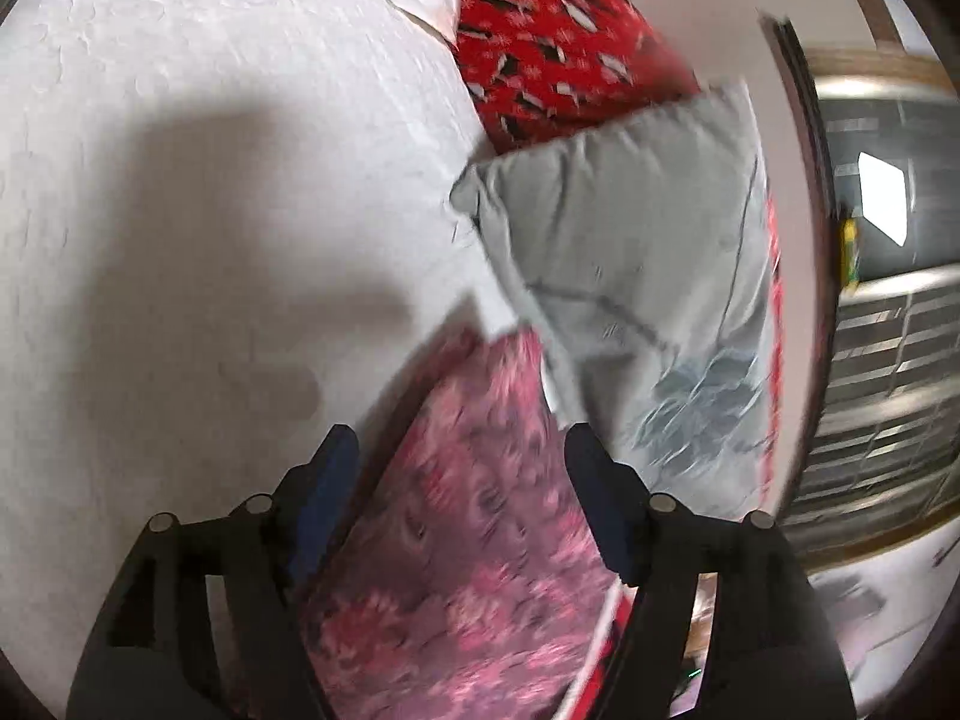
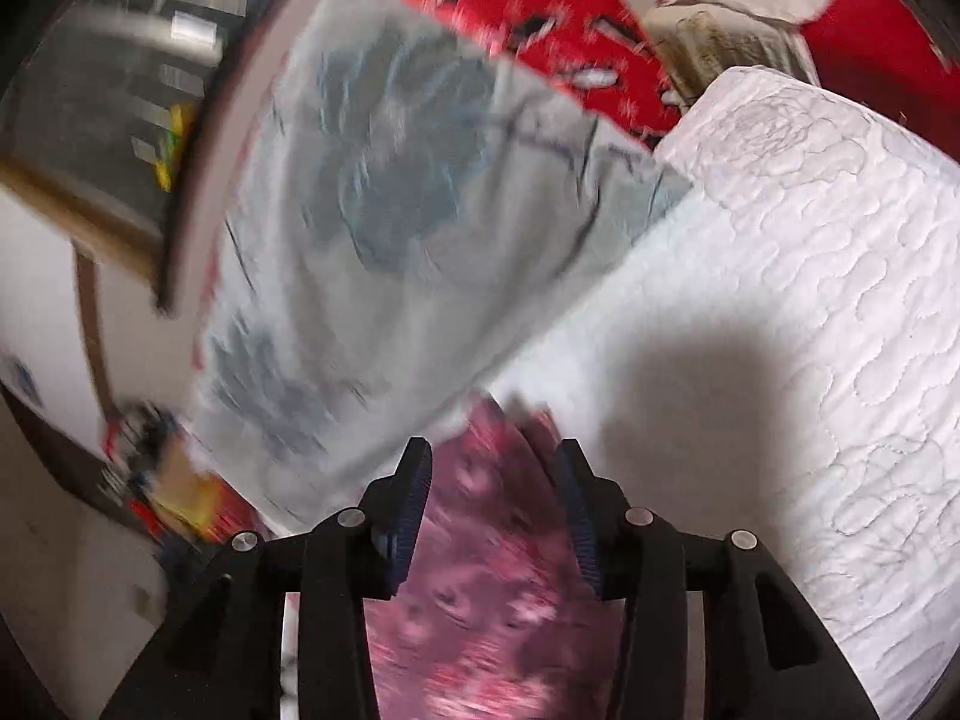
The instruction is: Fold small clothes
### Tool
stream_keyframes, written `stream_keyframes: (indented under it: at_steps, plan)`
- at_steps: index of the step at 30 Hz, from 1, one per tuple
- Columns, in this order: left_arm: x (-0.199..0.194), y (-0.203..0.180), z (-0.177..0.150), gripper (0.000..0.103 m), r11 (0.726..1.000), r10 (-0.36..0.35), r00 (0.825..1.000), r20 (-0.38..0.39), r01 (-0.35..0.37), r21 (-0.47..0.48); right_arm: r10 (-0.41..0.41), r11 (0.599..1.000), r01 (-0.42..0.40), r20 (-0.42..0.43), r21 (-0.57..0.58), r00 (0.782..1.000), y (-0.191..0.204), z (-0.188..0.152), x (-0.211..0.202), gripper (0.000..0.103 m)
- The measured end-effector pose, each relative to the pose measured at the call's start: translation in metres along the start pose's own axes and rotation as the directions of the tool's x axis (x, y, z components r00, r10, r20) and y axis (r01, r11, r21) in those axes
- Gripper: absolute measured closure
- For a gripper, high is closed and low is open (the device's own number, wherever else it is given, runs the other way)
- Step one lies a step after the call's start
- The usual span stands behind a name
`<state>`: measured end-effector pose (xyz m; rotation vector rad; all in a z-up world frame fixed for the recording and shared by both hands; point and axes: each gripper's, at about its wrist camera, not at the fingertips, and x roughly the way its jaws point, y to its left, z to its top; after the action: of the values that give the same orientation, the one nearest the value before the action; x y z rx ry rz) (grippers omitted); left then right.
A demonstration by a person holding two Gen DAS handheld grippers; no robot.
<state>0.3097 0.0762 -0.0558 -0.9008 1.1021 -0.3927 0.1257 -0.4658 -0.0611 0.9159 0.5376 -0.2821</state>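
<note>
- Handling the pink floral-print soft cloth garment (image 1: 480, 540) looks easy — light, limp, likely to slump.
- Grip its edge nearest the grey printed cloth (image 1: 630, 276).
- Left tool (image 1: 459, 450) and right tool (image 2: 493, 462) — both parted, straddling pink cloth, pressing nothing.

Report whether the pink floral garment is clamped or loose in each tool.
Loose in both. The pink floral garment lies between the open left tool and open right tool, with gaps at the pads.

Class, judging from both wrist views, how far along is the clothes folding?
Done: the grey garment lies folded flat on the white quilt. In hand: the pink floral cloth sits between both open grippers, left and right. Left: whether it needs more folds is unclear.
</note>
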Motion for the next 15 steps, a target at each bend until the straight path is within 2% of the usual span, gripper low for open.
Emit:
stream_keyframes:
  at_steps: [3, 6, 8, 10, 12, 14, 15]
  plan:
    - [0.021, -0.019, -0.014, 0.033, 0.986, 0.105, 0.994, 0.007, -0.105, 0.128, -0.086, 0.994, 0.084, -0.039, -0.064, 0.995, 0.012, -0.004, 0.027, 0.056]
    - [0.041, -0.03, -0.022, 0.033, 0.939, 0.244, 0.969, 0.036, -0.245, 0.242, -0.144, 0.982, 0.136, -0.052, -0.131, 0.988, 0.027, -0.01, 0.05, 0.06]
    - [0.045, -0.031, -0.025, 0.033, 0.923, 0.27, 0.961, 0.053, -0.274, 0.27, -0.134, 0.971, 0.121, -0.048, -0.208, 0.99, 0.043, -0.011, 0.057, 0.099]
    - [0.046, -0.036, -0.026, 0.032, 0.904, 0.286, 0.955, 0.078, -0.296, 0.309, -0.129, 0.956, 0.136, 0.045, -0.262, 0.991, 0.055, -0.007, 0.046, 0.099]
    - [0.048, -0.039, -0.028, 0.032, 0.88, 0.323, 0.941, 0.107, -0.34, 0.331, -0.135, 0.966, 0.156, 0.113, -0.204, 0.984, 0.047, 0.003, 0.037, 0.099]
    - [0.052, -0.041, -0.026, 0.032, 0.864, 0.351, 0.929, 0.119, -0.37, 0.341, -0.175, 0.975, 0.184, 0.086, -0.121, 0.981, 0.025, 0.01, 0.045, 0.099]
    - [0.055, -0.042, -0.026, 0.032, 0.848, 0.377, 0.918, 0.12, -0.395, 0.354, -0.237, 0.966, 0.239, 0.03, -0.102, 0.971, 0.013, 0.009, 0.057, 0.099]
